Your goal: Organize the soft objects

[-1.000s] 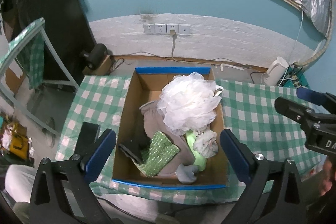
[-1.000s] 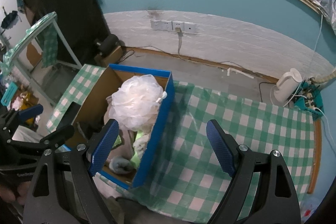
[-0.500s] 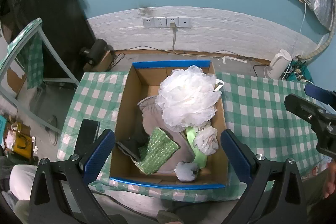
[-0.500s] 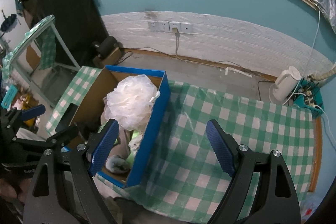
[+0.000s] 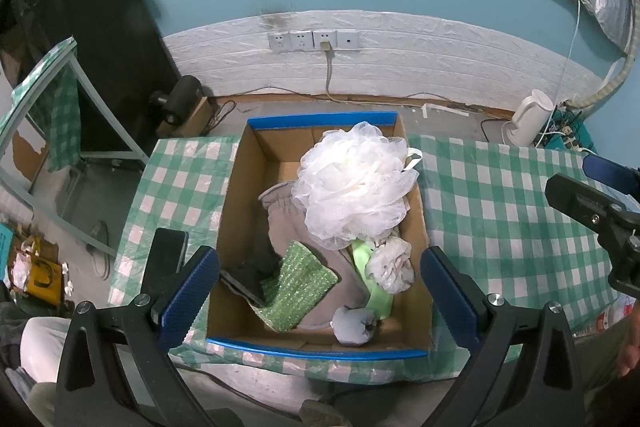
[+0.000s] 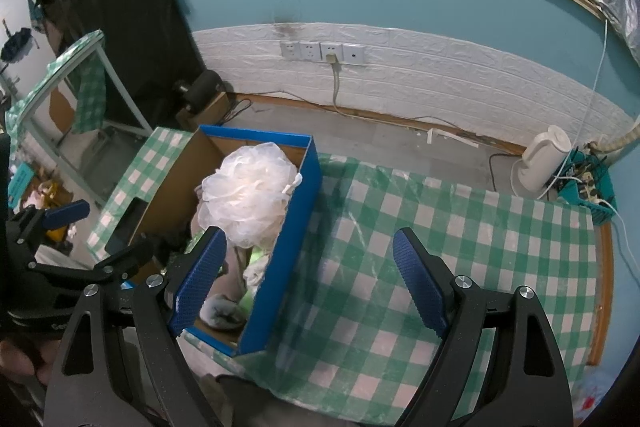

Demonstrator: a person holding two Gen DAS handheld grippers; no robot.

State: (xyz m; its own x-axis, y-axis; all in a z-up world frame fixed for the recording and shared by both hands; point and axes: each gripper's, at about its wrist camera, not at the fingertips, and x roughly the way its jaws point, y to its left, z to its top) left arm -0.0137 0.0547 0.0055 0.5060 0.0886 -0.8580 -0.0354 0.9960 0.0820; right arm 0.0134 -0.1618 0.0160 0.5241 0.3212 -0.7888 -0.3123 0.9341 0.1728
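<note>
1. Two hand-held grippers hang above a table draped in a green-and-white checked cloth (image 5: 500, 207), both angled downward and both empty.
2. Jaws of the left gripper (image 5: 320, 291) stand wide apart over the near end of a blue-edged cardboard box (image 5: 236, 187), touching nothing.
3. Jaws of the right gripper (image 6: 308, 283) are likewise spread wide, framing the box's blue side wall and bare cloth to its right.
4. Inside the box, a large white mesh bath pouf (image 5: 354, 187) sits on top toward the far right side.
5. Beneath it lies a grey-beige cloth (image 5: 286, 223), with a green knitted cloth (image 5: 296, 285) near the front.
6. Just beside these are a small white pouf (image 5: 392, 265), a lime-green piece (image 5: 374, 291) and a pale grey bundle (image 5: 354, 323) at the front wall.
7. On the cloth left of the box rests a dark phone (image 5: 166, 255).
</note>
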